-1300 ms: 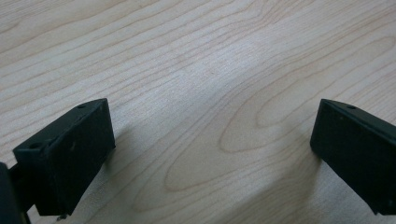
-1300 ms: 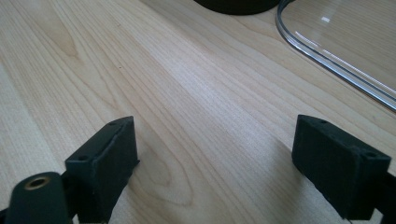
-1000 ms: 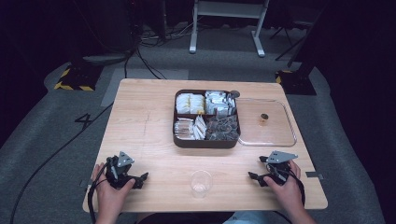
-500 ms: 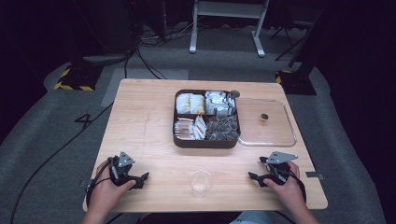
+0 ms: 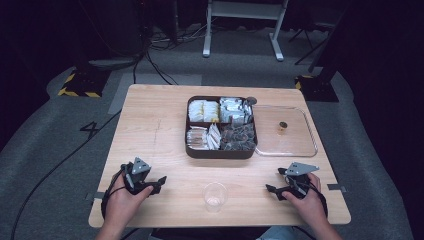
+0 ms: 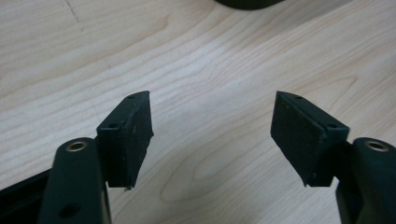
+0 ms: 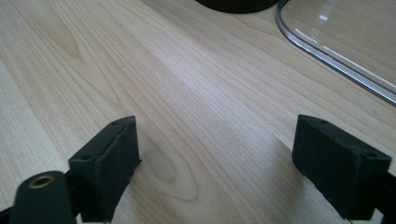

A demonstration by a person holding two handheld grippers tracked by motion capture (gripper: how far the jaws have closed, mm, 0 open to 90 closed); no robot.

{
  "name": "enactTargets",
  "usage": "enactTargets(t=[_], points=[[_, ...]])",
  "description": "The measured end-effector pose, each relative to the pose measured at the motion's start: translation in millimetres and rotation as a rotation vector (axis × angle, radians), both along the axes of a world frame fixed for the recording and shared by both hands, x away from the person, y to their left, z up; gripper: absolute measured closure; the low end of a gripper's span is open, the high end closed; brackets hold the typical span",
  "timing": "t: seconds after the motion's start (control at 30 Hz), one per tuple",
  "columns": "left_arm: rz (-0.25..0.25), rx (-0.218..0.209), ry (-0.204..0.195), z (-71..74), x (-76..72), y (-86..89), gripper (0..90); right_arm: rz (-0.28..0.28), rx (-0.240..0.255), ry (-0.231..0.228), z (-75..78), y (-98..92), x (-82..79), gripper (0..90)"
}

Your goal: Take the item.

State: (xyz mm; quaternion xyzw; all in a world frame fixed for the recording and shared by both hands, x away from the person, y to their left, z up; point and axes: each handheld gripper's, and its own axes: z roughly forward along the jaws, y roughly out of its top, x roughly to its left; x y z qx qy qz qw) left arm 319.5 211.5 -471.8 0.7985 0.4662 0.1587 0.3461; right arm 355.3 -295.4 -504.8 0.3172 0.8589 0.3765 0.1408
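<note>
Left gripper (image 5: 159,180) slightly nearer table (image 5: 150,125) edge since earlier, fingers (image 6: 126,135) apart.

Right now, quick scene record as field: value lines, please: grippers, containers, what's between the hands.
left gripper: open, nothing between its jaws, low over the table
right gripper: open, nothing between its jaws
compartment box: dark, four sections of packets, table centre
clear lid: flat beside the box, small brown knob on it
clear cup: upright, near the front edge, between the hands, untouched
</note>
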Motion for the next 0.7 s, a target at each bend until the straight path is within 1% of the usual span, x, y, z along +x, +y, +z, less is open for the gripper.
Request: enactTargets(t=[0.07,0.1,0.13,0.17,0.2,0.3,0.37,0.4,0.43,0.47,0.5,0.53,0.57,0.6,0.7], points=[[-0.017,-0.003,0.023,6.0,1.2,-6.0,36.0,0.0,0.0,0.0,0.0,0.0,0.1,14.9],[-0.019,-0.008,0.017,9.3,1.5,-9.5,35.5,0.0,0.0,0.0,0.0,-0.1,0.1,14.9],[-0.035,0.003,-0.004,17.1,2.6,-15.8,35.4,0.001,0.0,0.001,0.1,-0.1,0.2,14.9],[-0.035,0.003,-0.004,17.1,2.6,-15.8,35.4,0.001,0.0,0.001,0.1,-0.1,0.2,14.9],[-0.042,0.003,-0.009,20.8,3.2,-18.8,35.4,0.0,0.0,0.0,0.1,0.0,0.1,14.9],[-0.052,-0.02,-0.023,29.5,8.1,-26.8,35.7,0.0,-0.001,0.001,0.1,0.0,0.1,14.9],[-0.063,-0.013,-0.028,35.9,15.5,-33.9,36.0,0.001,-0.001,0.001,0.1,0.0,0.1,14.9],[-0.063,-0.013,-0.028,35.9,15.5,-33.9,36.0,0.001,-0.001,0.001,0.1,0.0,0.1,14.9],[-0.081,-0.018,-0.028,38.5,19.4,-37.8,36.0,0.001,-0.001,0.001,0.1,0.0,0.1,14.9],[-0.101,-0.033,-0.021,40.2,23.1,-40.7,36.0,0.001,0.0,0.001,0.1,0.0,0.1,14.9],[-0.115,-0.056,-0.003,41.8,26.6,-43.9,35.9,0.001,-0.001,0.0,0.1,-0.1,0.1,14.9],[-0.123,-0.065,0.0,43.3,29.0,-46.3,35.9,0.001,-0.002,0.0,0.1,-0.1,0.2,15.0],[-0.13,-0.08,-0.004,45.6,32.7,-50.3,35.9,0.001,0.0,0.002,0.1,-0.2,0.2,15.0],[-0.131,-0.085,-0.011,47.6,35.1,-53.4,35.9,0.001,0.0,0.002,0.1,-0.2,0.2,15.0],[-0.122,-0.077,-0.046,52.9,42.9,-61.1,33.7,-0.004,0.004,0.0,0.2,-0.5,0.2,16.5]])
